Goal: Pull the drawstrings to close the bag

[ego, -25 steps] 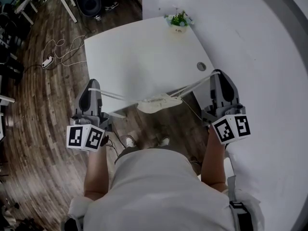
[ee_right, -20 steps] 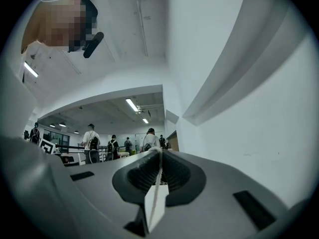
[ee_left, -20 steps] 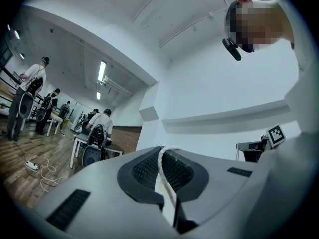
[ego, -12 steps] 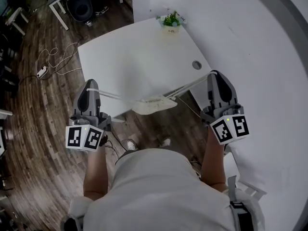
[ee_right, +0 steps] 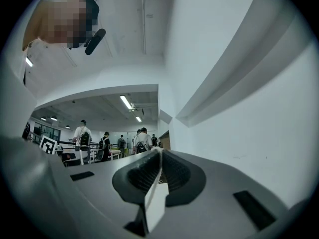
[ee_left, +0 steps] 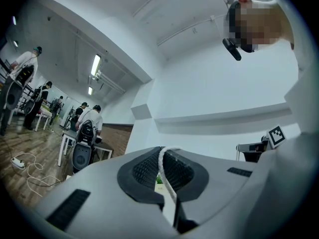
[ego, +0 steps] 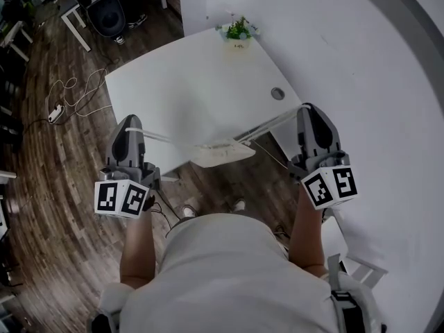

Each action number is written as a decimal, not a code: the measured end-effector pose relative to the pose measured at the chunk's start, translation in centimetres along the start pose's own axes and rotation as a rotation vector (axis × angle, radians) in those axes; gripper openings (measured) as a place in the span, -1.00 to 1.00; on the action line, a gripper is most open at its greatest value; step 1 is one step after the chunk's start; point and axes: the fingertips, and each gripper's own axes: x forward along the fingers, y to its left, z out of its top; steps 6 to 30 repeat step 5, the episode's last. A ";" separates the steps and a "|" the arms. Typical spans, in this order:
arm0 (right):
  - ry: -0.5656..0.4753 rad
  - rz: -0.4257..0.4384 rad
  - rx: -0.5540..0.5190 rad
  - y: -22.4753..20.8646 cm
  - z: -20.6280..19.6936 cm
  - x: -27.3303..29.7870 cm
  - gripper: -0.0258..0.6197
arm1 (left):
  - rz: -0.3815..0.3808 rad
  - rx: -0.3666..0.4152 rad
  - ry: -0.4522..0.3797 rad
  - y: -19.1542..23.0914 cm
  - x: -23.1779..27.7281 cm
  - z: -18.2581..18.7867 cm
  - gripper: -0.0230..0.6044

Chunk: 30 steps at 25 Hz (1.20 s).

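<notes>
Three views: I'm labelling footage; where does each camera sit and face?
Head view: on the person's head, facing steeply down at table and bag; torso, arms, left claw, right claw show.
Left gripper view: on left claw, facing along its shut jaws; head shows top-right.
Right gripper view: on right claw, facing along its shut jaws; head shows top-left.
Shared: head and claw views show each pinched cord.

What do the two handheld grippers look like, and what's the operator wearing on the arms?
The left gripper and right gripper match: grey moulded shells tapering to rounded tips, dark ribbed pads inside the jaws. Each carries a white cube with black square markers at its rear, left cube and right cube. The person wears a pale short-sleeved shirt.
</notes>
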 end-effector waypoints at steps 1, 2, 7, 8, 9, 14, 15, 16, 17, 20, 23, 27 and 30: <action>0.000 -0.001 -0.002 -0.1 0.0 0.0 -0.80 | -0.001 -0.001 -0.001 0.0 0.1 0.0 -0.87; 0.000 -0.002 -0.003 -0.1 0.1 -0.1 -0.80 | -0.002 -0.002 -0.001 0.0 0.1 0.0 -0.87; -0.002 -0.006 -0.007 -0.2 0.4 -0.1 -0.80 | -0.006 -0.006 -0.003 -0.2 0.3 0.1 -0.87; -0.002 -0.006 -0.007 -0.2 0.4 -0.1 -0.80 | -0.006 -0.006 -0.003 -0.2 0.3 0.1 -0.87; -0.002 -0.006 -0.007 -0.2 0.4 -0.1 -0.80 | -0.006 -0.006 -0.003 -0.2 0.3 0.1 -0.87; -0.002 -0.006 -0.007 -0.2 0.4 -0.1 -0.80 | -0.006 -0.006 -0.003 -0.2 0.3 0.1 -0.87; -0.002 -0.006 -0.007 -0.2 0.4 -0.1 -0.80 | -0.006 -0.006 -0.003 -0.2 0.3 0.1 -0.87; -0.002 -0.006 -0.007 -0.2 0.4 -0.1 -0.80 | -0.006 -0.006 -0.003 -0.2 0.3 0.1 -0.87; -0.002 -0.006 -0.007 -0.2 0.4 -0.1 -0.80 | -0.006 -0.006 -0.003 -0.2 0.3 0.1 -0.87; -0.002 -0.006 -0.007 -0.2 0.4 -0.1 -0.80 | -0.006 -0.006 -0.003 -0.2 0.3 0.1 -0.87; -0.002 -0.006 -0.007 -0.2 0.4 -0.1 -0.80 | -0.006 -0.006 -0.003 -0.2 0.3 0.1 -0.87; -0.002 -0.006 -0.007 -0.2 0.4 -0.1 -0.80 | -0.006 -0.006 -0.003 -0.2 0.3 0.1 -0.87; -0.002 -0.006 -0.007 -0.2 0.4 -0.1 -0.80 | -0.006 -0.006 -0.003 -0.2 0.3 0.1 -0.87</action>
